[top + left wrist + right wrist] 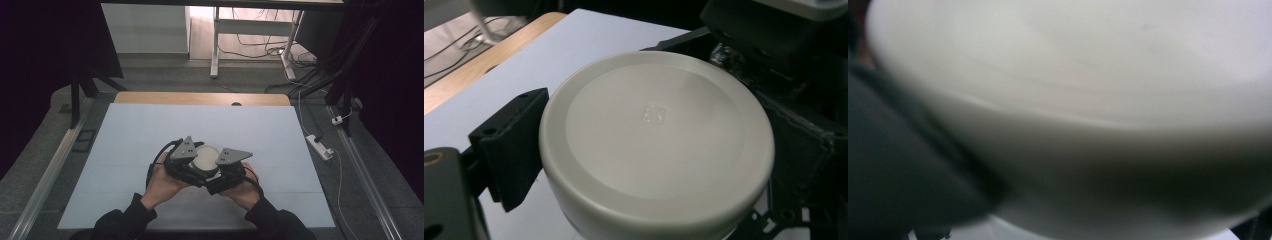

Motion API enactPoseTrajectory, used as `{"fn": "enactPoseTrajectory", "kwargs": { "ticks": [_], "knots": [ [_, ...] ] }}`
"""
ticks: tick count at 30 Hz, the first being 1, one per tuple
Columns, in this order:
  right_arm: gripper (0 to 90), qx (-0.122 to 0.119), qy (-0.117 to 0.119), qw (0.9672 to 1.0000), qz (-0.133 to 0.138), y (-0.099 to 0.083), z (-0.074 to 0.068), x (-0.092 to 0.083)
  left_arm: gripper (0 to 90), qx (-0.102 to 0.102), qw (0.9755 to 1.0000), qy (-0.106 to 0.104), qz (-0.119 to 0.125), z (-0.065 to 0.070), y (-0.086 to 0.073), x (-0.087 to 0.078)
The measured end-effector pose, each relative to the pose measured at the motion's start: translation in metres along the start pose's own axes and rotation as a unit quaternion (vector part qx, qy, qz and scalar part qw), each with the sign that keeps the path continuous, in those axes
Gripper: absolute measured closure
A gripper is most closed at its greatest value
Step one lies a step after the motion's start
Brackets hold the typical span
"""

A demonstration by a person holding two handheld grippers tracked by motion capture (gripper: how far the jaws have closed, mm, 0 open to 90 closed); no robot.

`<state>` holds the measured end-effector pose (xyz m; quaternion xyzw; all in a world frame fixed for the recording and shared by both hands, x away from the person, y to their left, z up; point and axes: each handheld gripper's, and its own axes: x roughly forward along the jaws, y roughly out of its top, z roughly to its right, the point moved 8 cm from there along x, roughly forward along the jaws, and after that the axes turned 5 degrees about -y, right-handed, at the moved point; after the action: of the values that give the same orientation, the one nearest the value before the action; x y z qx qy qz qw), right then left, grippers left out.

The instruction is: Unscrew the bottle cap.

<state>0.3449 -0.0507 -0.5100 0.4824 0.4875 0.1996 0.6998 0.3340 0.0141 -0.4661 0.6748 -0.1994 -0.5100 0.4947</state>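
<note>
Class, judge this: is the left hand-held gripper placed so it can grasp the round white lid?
Probably yes: the left hand-held gripper already has its jaws either side of the round white lid, with nothing between.

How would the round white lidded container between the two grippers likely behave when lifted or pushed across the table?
The white container looks like smooth, glossy rigid plastic, so it should keep its shape but may slip between the jaws. Its lid is wide, flat and low, so it probably slides rather than tips. On its flat base on the table, rolling seems unlikely.

One white round lid [207, 159], two tools, one table [150, 130].
</note>
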Motion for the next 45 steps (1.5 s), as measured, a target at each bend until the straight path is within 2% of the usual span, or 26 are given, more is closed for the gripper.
{"fn": "enactPoseTrajectory", "kwargs": {
  "ticks": [3, 7, 8, 11, 14, 18, 20, 22, 25, 27, 30, 36, 45],
  "knots": [
    [6.6, 0.005, -0.008, 1.0000, -0.001, 0.000, 0.001, 0.000, 7.8, -0.007, 0.9998, 0.017, -0.002, 0.001, 0.001, 0.002],
    [6.6, 0.005, -0.009, 0.9999, -0.001, -0.001, 0.001, 0.001, 6.5, -0.004, 0.9999, 0.012, -0.011, 0.001, 0.000, 0.004],
    [6.6, 0.004, -0.006, 1.0000, -0.001, 0.000, 0.001, 0.001, 4.1, -0.001, 0.9999, 0.004, -0.017, 0.001, -0.001, 0.005],
    [6.6, -0.001, -0.001, 1.0000, 0.002, 0.001, -0.002, 0.001, 0.3, 0.002, 0.9998, -0.012, -0.014, 0.002, -0.001, 0.005],
    [6.6, -0.003, 0.004, 1.0000, 0.001, 0.001, -0.004, 0.001, 0.0, 0.010, 0.9996, -0.025, -0.008, 0.003, 0.000, 0.004],
    [6.6, -0.005, 0.012, 0.9999, 0.001, 0.001, -0.005, 0.001, 0.0, 0.033, 0.9982, -0.047, -0.014, 0.002, -0.001, 0.000],
    [6.6, -0.005, 0.019, 0.9998, 0.002, 0.001, -0.006, 0.000, 0.0, 0.045, 0.9969, -0.064, -0.011, 0.001, -0.001, -0.003],
    [6.6, -0.004, 0.026, 0.9997, 0.003, 0.001, -0.007, -0.001, 0.0, 0.052, 0.9960, -0.072, -0.013, -0.002, -0.003, -0.006],
    [6.6, -0.006, 0.036, 0.9993, 0.005, 0.001, -0.008, -0.001, 1.8, 0.050, 0.9937, -0.100, -0.003, -0.006, -0.005, -0.011],
    [6.6, -0.007, 0.041, 0.9991, 0.005, 0.001, -0.009, -0.001, 4.4, 0.048, 0.9909, -0.125, 0.004, -0.006, -0.006, -0.013],
    [6.6, -0.011, 0.044, 0.9990, 0.002, 0.001, -0.010, 0.000, 7.0, 0.050, 0.9889, -0.140, 0.004, -0.005, -0.008, -0.014],
    [6.6, -0.012, 0.046, 0.9989, 0.001, 0.000, -0.011, 0.000, 7.8, 0.046, 0.9889, -0.141, 0.001, -0.006, -0.008, -0.014],
    [6.6, -0.010, 0.048, 0.9988, 0.001, 0.000, -0.011, 0.000, 8.3, 0.055, 0.9900, -0.130, -0.006, -0.005, -0.007, -0.015]
  ]
}}
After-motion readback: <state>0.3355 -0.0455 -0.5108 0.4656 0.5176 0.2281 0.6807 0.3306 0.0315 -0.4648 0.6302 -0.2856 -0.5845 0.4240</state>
